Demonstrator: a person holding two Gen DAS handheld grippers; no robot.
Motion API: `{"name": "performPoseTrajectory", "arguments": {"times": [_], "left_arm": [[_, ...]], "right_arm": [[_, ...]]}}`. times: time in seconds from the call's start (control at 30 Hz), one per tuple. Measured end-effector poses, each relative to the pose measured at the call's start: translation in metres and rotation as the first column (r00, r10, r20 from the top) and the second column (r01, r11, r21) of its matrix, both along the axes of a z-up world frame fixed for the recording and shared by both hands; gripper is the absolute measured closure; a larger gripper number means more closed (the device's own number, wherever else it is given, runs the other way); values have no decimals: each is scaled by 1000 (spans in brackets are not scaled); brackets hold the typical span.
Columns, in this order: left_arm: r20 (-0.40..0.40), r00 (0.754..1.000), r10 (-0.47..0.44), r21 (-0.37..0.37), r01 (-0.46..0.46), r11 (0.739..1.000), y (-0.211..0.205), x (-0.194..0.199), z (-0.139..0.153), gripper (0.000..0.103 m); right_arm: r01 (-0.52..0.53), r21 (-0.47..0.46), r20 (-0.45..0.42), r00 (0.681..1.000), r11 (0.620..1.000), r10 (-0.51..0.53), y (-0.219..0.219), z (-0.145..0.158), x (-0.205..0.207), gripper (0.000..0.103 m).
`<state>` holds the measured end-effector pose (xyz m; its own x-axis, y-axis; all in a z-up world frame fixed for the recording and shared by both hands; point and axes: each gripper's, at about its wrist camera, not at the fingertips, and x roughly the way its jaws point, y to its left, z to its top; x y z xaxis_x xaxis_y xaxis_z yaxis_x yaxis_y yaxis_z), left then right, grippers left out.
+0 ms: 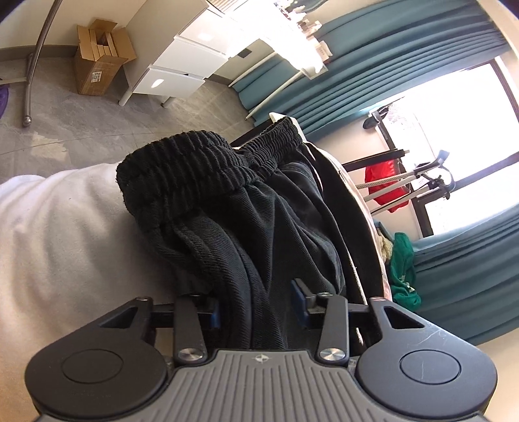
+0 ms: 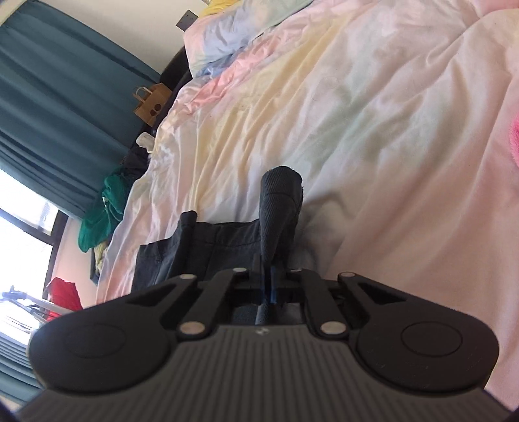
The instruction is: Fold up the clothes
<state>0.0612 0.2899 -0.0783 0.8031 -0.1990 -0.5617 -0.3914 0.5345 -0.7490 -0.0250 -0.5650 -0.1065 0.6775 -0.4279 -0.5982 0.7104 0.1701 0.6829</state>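
Left gripper (image 1: 256, 303): jaws apart, blue pads (image 1: 298, 293) either side of a bunched run of dark fabric that passes between them; whether the pads touch the cloth can't be told, so not called clamped. Dark trousers (image 1: 246, 207) fill the centre of the left wrist view, ribbed elastic waistband (image 1: 194, 168) at the far end, bunched and folded over on itself, cloth gathered in deep folds running back toward the gripper. Trousers partly over a white fabric surface (image 1: 65, 227) on the left side of that view. Beyond: grey floor, open cardboard box (image 1: 97, 61) against the wall, white drawer unit (image 1: 188, 61), teal curtains (image 1: 373, 65) by a bright window, red cloth (image 1: 382, 181) on a rack, green garment (image 1: 402, 276) near the lower curtain.

Right gripper (image 2: 269, 285): jaws together, pinched on a narrow fold of the same dark trousers (image 2: 201, 250); a rolled, ribbed edge (image 2: 280, 207) stands up just past the fingertips. Rest of the garment spreads left of the gripper, lying on a pastel tie-dye bedsheet (image 2: 356, 113), wrinkled, pink/yellow/pale green. Pillow (image 2: 233, 29) at the far end of the bed. Brown paper bag (image 2: 150, 104) beside the bed near the teal curtain (image 2: 58, 97); green garment (image 2: 103, 214) and red cloth (image 2: 65, 293) at the left edge by the window
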Motion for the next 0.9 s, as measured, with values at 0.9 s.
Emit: {"name": "performPoseTrajectory", "arguments": {"times": [0.9], "left_arm": [[224,972,66,61,-81,995,-18,83,105,95]], "right_arm": [[-39,-363,64,996,931,67,-1,91,70,98]]}}
